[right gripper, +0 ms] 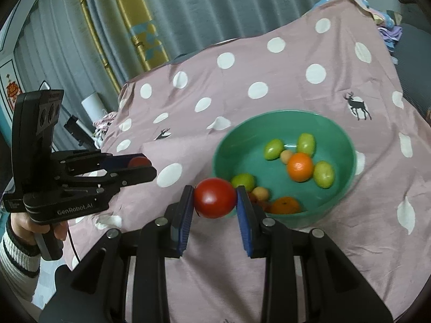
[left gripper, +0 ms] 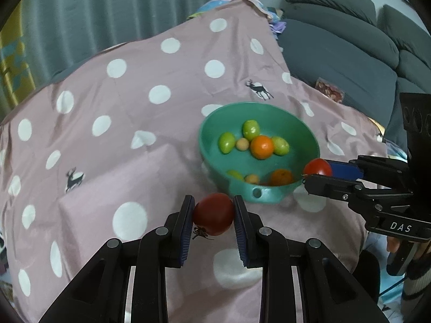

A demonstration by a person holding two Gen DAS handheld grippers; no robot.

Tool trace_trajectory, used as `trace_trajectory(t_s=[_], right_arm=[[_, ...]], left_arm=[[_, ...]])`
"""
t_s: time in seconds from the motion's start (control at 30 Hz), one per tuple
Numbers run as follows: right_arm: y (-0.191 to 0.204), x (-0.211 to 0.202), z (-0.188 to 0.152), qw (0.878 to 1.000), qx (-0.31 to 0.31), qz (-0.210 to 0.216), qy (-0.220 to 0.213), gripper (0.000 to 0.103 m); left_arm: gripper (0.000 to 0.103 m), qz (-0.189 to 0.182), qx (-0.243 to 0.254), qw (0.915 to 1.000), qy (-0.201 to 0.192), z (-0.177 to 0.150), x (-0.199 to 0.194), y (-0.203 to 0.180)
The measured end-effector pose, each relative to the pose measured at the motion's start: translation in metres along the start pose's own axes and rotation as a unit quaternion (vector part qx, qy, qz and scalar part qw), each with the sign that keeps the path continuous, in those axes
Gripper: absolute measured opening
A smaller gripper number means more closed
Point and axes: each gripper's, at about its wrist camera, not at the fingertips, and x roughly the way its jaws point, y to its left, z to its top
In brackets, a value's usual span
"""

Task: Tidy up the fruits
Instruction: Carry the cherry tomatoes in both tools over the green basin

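Note:
A teal bowl [left gripper: 258,193] sits on the pink spotted cloth and holds several green fruits, two oranges [left gripper: 261,147] and small pale fruits. My left gripper [left gripper: 213,216] is shut on a dark red tomato [left gripper: 213,216] with its stalk hanging down, in the air just short of the bowl's near rim. My right gripper [right gripper: 214,197] is shut on a brighter red tomato [right gripper: 214,197] at the near left edge of the bowl [right gripper: 347,145]. In the left wrist view the right gripper [left gripper: 317,171] shows at the bowl's right rim, tomato [left gripper: 317,167] at its tips.
The pink cloth [left gripper: 134,107] with white dots and deer prints covers a raised surface that drops away at its edges. A grey sofa [left gripper: 350,43] stands at the right, grey curtains [right gripper: 188,5] behind. A hand in a striped sleeve [right gripper: 18,253] grips the left tool.

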Motion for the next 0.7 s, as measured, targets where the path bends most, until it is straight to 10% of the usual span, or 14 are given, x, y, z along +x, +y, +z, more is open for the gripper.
trace_trajectory(t_s=[0.7], right_arm=[[-0.056, 0.004, 0.003, 0.999, 0.035, -0.015, -0.01, 0.032]], left_arm=[[0.029, -0.019, 0.063, 0.9972, 0.035, 0.039, 0.063, -0.054]])
